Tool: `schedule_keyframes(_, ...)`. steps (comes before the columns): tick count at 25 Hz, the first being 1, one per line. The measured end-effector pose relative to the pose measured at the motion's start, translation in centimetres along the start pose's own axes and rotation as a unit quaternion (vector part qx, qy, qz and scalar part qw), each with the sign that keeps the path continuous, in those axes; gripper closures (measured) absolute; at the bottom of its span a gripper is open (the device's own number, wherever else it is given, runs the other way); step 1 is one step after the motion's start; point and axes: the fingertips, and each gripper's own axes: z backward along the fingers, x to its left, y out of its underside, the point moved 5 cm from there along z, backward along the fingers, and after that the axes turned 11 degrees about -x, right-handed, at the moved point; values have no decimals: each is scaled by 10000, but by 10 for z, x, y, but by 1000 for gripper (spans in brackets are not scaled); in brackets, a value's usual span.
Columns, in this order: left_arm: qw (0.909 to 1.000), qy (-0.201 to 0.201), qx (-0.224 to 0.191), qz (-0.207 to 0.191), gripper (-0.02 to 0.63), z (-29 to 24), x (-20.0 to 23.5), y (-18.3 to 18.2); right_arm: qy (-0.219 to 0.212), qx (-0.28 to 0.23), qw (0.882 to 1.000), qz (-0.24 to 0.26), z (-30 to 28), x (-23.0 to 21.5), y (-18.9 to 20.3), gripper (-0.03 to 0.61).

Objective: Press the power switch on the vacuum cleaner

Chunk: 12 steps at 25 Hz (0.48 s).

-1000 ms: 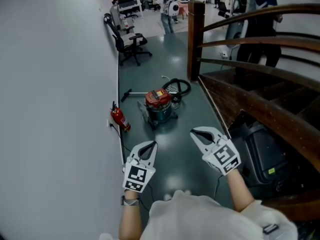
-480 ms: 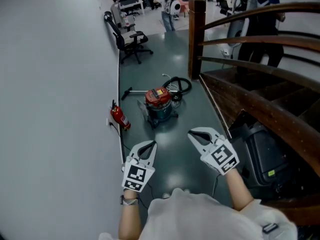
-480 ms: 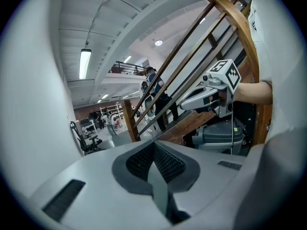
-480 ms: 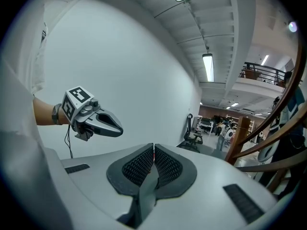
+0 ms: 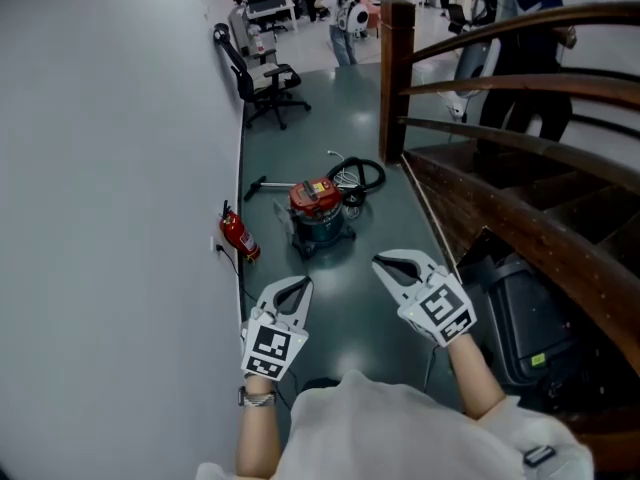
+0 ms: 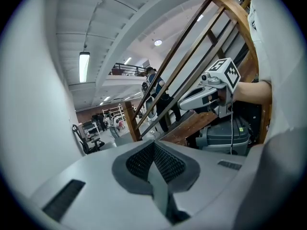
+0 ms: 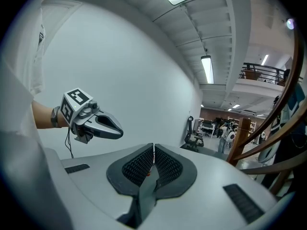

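Dark, glossy floor (image 5: 335, 118) runs between a plain white wall (image 5: 110, 168) and a wooden stair railing (image 5: 500, 83) with a thick post (image 5: 396, 78) at its foot.

The left gripper (image 5: 304, 285) is held low near the wall. Its jaws are pressed together with nothing between them, and in its own view the ribbed pads (image 6: 165, 164) meet in one line. The right gripper (image 5: 379, 260) is level with it on the railing side. Its jaws are also closed and empty, with only a hairline slit between the pads (image 7: 136, 166). The two grippers are apart from each other, and both point along the floor.

The vacuum cleaner (image 5: 320, 213), a squat canister with a red top and a teal body, stands on the floor straight ahead of the grippers. It lies roughly between their lines and is well clear of both. Its power switch is too small to make out.

A black hose (image 5: 362, 176) coils just beyond the canister, on the right gripper's side. A thin tube (image 5: 266, 183) lies on the floor beyond the canister, on the left gripper's side.

A red fire extinguisher (image 5: 238, 236) stands against the wall, ahead of the left gripper and on its outer side. A dark bin (image 5: 520, 313) sits under the stairs, just outside the right gripper. Far ahead are an office chair (image 5: 268, 78) and a few standing people (image 5: 345, 18).
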Motion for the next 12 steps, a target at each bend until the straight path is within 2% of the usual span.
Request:
schedule_keyframes(6, 10000, -82, -6, 44, 615, -12, -7, 1, -37, 55, 10000, 25, 2, -10, 10, 548)
schedule_keyframes(12, 10000, -37, -24, 11, 615, -33, 9, 3, 83, 99, 9999, -54, -6, -26, 22, 548)
